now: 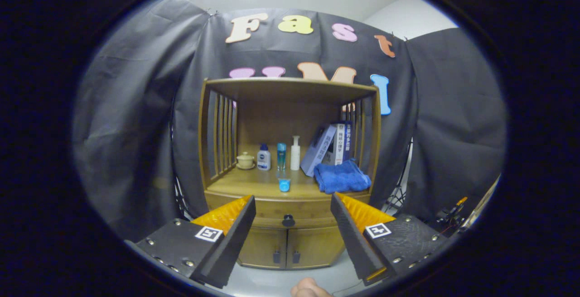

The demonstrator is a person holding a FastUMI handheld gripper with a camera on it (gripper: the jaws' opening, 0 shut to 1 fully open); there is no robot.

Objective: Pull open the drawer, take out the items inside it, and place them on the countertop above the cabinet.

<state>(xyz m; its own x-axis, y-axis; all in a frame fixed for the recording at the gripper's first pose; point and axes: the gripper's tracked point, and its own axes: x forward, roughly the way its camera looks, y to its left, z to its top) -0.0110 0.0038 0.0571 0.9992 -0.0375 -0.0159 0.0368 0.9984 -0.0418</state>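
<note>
Gripper view: black two-finger gripper (290, 224) spread wide, empty
Small dark round drawer knob (288, 220) at twelve o'clock, apart; fingers closing early would likely miss it, drawer staying shut

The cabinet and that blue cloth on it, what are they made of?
The cabinet looks like wood or bamboo, with a smooth honey-coloured finish and slatted sides. The blue cloth seems to be soft terry or microfibre, judging by its fuzzy folds. The open gripper points at the drawer knob.
</note>
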